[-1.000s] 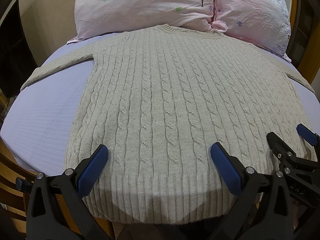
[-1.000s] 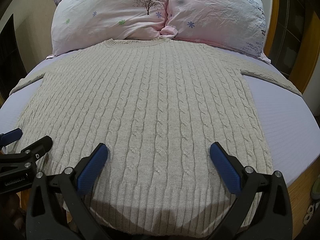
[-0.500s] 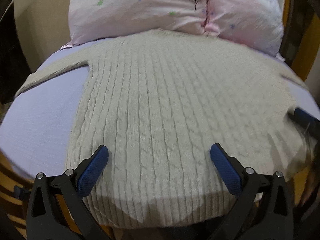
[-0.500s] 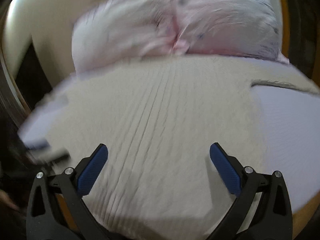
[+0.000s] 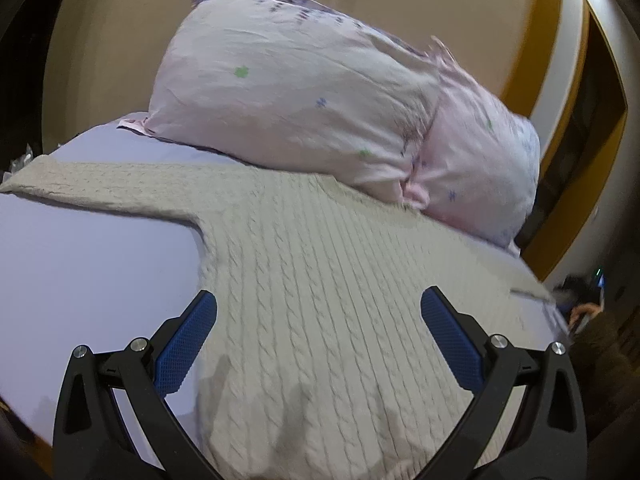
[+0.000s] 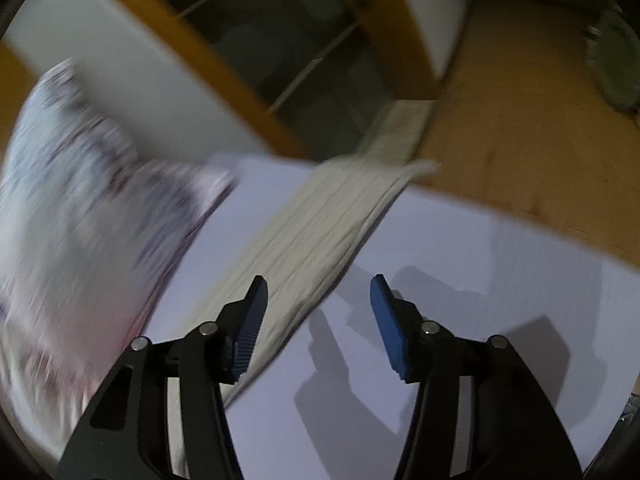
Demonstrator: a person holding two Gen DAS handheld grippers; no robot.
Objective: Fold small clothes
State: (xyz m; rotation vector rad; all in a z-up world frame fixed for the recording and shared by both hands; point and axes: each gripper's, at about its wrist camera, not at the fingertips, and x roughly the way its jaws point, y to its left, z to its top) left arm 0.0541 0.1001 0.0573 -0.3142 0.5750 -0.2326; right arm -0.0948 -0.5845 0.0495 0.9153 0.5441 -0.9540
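**Two open grippers splitting toward opposite sleeves of the flat sweater**

Two grippers are working apart; the left gripper [image 5: 319, 340] is hanging with its blue-padded jaws spread wide and gripping nothing, low over the beige cable-knit sweater [image 5: 320, 280]; the right gripper [image 6: 319, 318] is standing with jaws parted less widely, also empty, its left pad over the edge of the sweater's right sleeve [image 6: 320, 220] and its right pad over bare sheet.

Location: the sweater is lying flat, front up, on the lavender bed sheet [image 5: 92, 256]; its collar is reaching up to the two pink floral pillows [image 5: 304, 92]; its left sleeve [image 5: 104, 184] is stretching out toward the left bed edge; the right sleeve's cuff is draping over the bed's side above the wooden floor [image 6: 520, 120].

Risks, as judgement: the right view is blurring heavily, so a close at this speed is likely missing the sleeve or pinching sheet along with knit; the overhanging cuff is liable to drag the sleeve off the bed if nudged; thick knit is tending to bunch if only one layer is caught.

Change against one second ago: both grippers were facing the hem squarely, side by side; now the left is facing the left armpit and sleeve, and the right is swinging fully away to the right sleeve; right jaws are looking narrower.
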